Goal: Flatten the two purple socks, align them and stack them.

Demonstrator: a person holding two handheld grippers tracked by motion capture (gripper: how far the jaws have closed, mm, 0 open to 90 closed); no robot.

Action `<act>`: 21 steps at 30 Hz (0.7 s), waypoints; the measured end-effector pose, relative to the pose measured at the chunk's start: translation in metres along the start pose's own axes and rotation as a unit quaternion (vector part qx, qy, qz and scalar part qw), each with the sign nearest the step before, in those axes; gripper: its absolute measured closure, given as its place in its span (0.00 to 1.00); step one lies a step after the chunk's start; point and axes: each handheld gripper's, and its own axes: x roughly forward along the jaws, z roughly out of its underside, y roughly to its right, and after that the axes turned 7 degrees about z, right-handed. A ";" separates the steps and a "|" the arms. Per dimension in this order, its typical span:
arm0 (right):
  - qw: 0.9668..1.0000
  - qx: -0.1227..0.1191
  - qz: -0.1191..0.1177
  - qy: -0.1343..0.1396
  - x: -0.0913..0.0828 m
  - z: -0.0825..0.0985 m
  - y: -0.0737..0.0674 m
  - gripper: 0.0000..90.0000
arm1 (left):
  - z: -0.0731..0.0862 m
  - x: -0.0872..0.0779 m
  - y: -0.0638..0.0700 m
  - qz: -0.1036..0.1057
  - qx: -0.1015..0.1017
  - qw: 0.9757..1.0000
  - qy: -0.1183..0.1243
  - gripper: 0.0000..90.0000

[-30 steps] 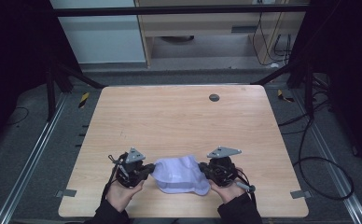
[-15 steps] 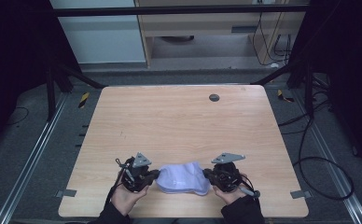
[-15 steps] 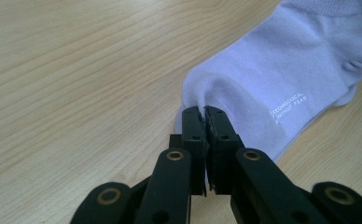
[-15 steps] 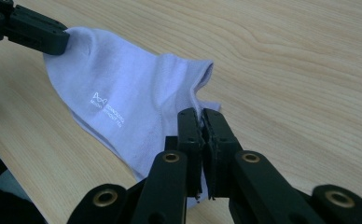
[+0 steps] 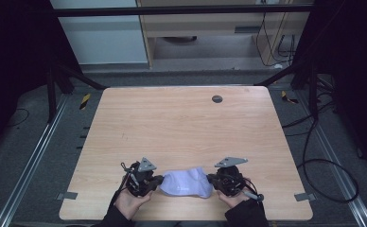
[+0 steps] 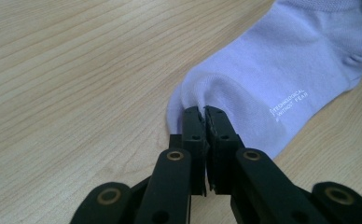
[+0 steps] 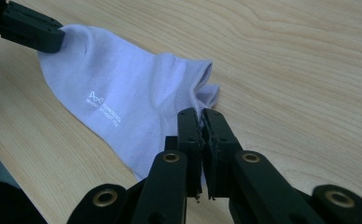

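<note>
— What's the left gripper (image 6: 205, 112) doing?
— Its jaws are pinched together on the toe end of the sock (image 6: 281, 79), fabric bunched between the tips.
— And the right gripper (image 7: 202, 114)?
— Same, clamped tight on the cuff end, by the opening.
— Where's the sock?
— In the high view, at the lower middle of the frame, the sock (image 5: 187, 182) lies on the table (image 5: 181, 127) near its front edge, stretched between the left gripper (image 5: 159, 180) and right gripper (image 5: 211, 179).
</note>
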 end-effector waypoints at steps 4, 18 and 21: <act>1.000 0.001 0.002 -0.004 0.005 0.002 0.000 0.96 | 0.001 0.002 -0.001 -0.001 -0.001 1.000 -0.004 0.96; 0.999 -0.019 0.029 0.006 0.012 0.006 0.006 0.84 | 0.002 0.000 -0.005 -0.024 0.008 1.000 0.005 0.77; 0.999 -0.019 0.024 0.027 0.011 0.007 0.008 0.85 | -0.001 -0.006 -0.003 -0.028 0.013 0.999 0.040 0.77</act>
